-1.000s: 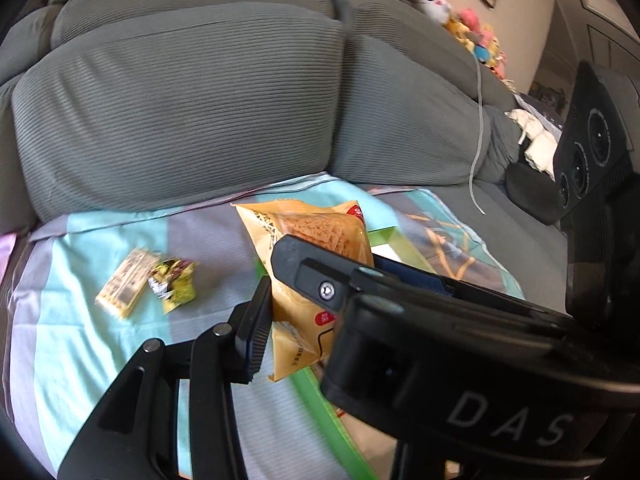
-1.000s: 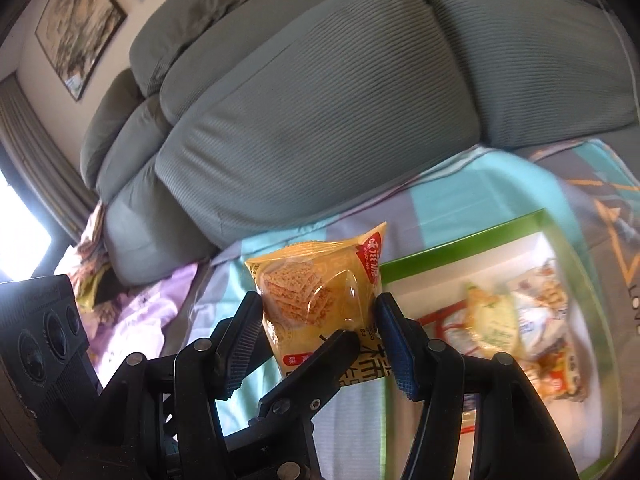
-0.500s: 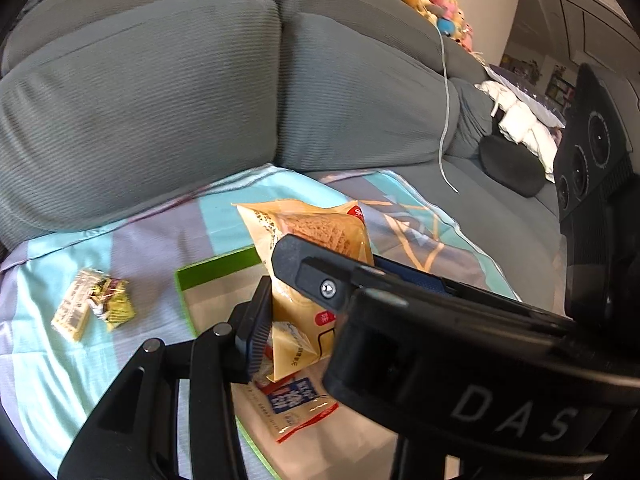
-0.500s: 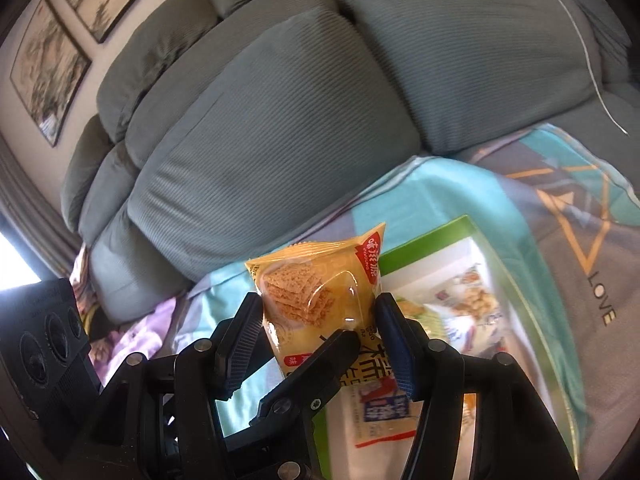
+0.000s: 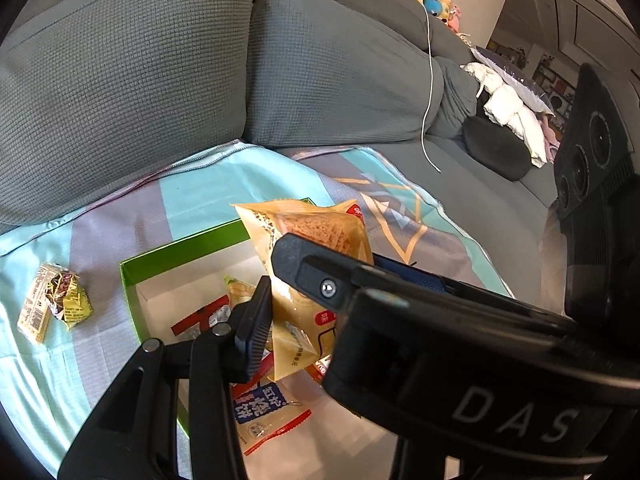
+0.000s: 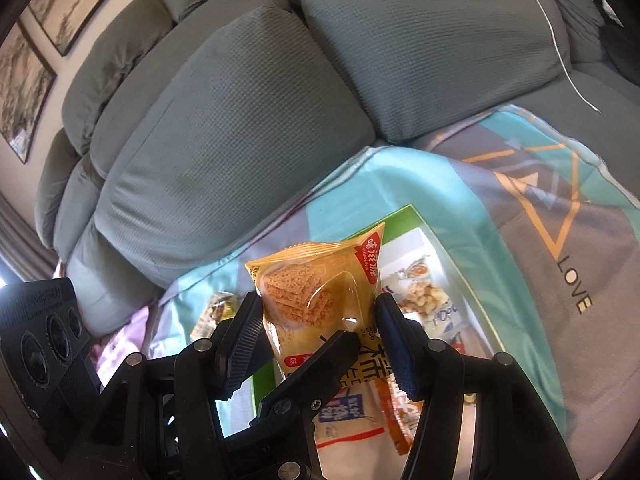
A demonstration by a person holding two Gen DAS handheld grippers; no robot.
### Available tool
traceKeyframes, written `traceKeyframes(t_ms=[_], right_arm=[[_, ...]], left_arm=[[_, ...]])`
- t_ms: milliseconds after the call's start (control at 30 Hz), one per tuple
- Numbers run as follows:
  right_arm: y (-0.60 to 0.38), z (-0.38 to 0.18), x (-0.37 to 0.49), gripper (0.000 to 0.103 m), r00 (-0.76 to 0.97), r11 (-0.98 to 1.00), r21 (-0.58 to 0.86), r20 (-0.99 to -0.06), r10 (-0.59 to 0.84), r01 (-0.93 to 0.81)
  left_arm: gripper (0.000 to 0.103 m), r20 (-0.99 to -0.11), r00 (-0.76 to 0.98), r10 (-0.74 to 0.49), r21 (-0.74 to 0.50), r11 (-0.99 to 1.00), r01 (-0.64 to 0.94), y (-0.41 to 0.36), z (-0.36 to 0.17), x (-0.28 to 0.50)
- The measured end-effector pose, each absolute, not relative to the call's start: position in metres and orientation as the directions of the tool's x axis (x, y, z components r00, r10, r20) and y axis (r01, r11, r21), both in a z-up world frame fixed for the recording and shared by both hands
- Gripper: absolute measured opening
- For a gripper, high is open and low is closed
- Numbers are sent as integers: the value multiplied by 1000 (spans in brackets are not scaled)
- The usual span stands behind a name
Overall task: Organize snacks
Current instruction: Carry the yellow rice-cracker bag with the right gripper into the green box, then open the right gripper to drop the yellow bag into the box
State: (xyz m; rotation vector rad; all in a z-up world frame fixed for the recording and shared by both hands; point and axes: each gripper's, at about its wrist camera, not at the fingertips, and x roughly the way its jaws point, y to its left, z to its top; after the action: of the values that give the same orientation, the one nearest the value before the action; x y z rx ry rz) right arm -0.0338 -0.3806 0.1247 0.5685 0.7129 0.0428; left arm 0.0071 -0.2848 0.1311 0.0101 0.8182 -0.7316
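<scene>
An orange cracker packet (image 5: 304,240) is held upright over a green-rimmed white box (image 5: 168,256). Both grippers are shut on it: my left gripper (image 5: 296,300) grips its lower part and my right gripper (image 6: 316,320) holds it by the sides, packet (image 6: 320,284) between the pads. The box (image 6: 404,216) holds several snack packets, among them a blue-and-white one (image 5: 264,404). Two small yellow snacks (image 5: 56,300) lie on the cloth left of the box.
The box sits on a teal, grey and lilac cloth (image 6: 540,208) spread on a grey sofa seat. Big grey back cushions (image 5: 120,80) rise behind. A white cable (image 5: 428,80) hangs down a cushion. A dark cushion (image 5: 496,152) and white bedding lie far right.
Both grippers, still gripping the orange packet, have moved right from above the cloth to above the box. The two yellow snacks have slid to the left of the view.
</scene>
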Motion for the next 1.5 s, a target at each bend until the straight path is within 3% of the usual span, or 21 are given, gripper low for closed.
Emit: traceKeyframes(t_ms=[833, 1500], right_arm=[[-391, 89, -10, 62, 663, 850, 467, -720, 207, 243], [-382, 73, 5, 62, 603, 862, 432, -772, 202, 264]], left_arm=[[41, -755, 287, -589, -378, 749, 543, -293, 92, 28], [43, -789, 238, -566, -403, 769, 496, -286, 73, 41]])
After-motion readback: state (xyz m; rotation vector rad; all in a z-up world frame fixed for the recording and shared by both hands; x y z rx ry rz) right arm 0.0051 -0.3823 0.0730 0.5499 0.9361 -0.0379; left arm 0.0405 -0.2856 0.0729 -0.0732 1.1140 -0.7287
